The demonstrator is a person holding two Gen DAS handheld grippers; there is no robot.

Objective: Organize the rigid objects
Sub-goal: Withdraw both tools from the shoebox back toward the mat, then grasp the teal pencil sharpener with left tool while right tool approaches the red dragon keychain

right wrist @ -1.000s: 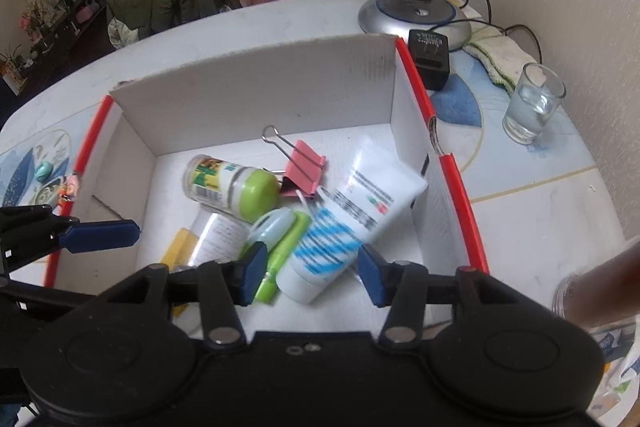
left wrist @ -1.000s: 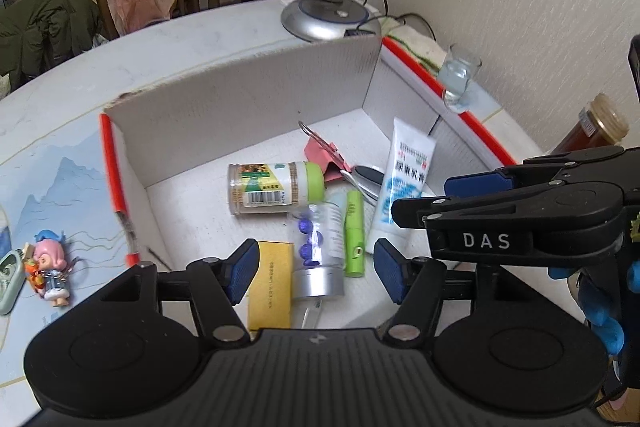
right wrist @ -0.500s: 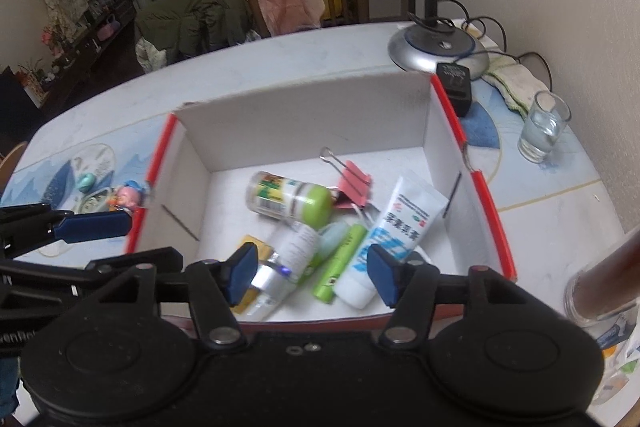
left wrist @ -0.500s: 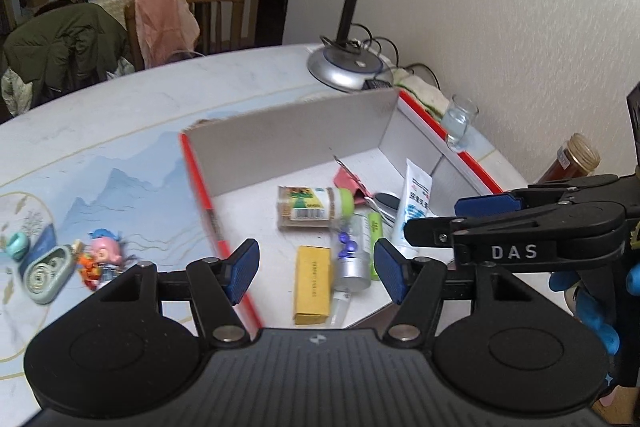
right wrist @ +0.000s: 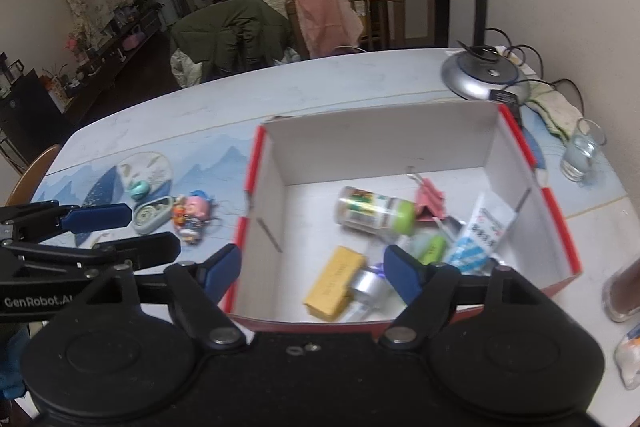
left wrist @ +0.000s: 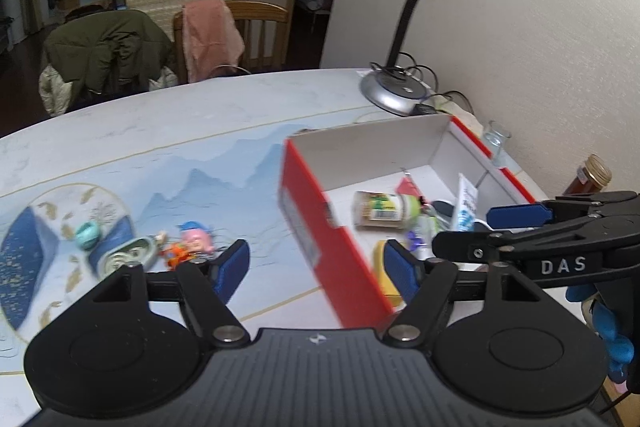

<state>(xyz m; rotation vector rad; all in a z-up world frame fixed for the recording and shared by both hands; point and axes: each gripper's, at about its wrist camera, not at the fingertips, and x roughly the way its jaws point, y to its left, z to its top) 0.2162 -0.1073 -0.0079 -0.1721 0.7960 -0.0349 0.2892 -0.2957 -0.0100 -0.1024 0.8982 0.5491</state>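
A red and white cardboard box [right wrist: 264,163] [left wrist: 320,223] holds a green-capped bottle [right wrist: 374,213] [left wrist: 384,209], a yellow box [right wrist: 334,283], a silver tube [right wrist: 366,287], a pink binder clip [right wrist: 430,197] and a white and blue tube [right wrist: 480,233] [left wrist: 466,201]. A small doll [right wrist: 192,211] [left wrist: 192,243], a tape dispenser [right wrist: 152,213] [left wrist: 126,257] and a teal item [right wrist: 140,189] [left wrist: 86,233] lie on the table left of the box. My left gripper [left wrist: 316,267] is open and empty above the box's left wall. My right gripper [right wrist: 312,267] is open and empty above the box's near edge.
A desk lamp [left wrist: 404,27] [right wrist: 480,71] stands at the back beside cables and a cloth [right wrist: 556,107]. A glass [right wrist: 580,155] [left wrist: 496,143] and a brown jar [left wrist: 590,179] [right wrist: 624,291] stand right of the box. Chairs with clothes [right wrist: 320,11] are behind the table.
Both grippers have pulled back and up from the box, the left one also shifting left, so the doll and tape dispenser on the table now show. Both stay open.
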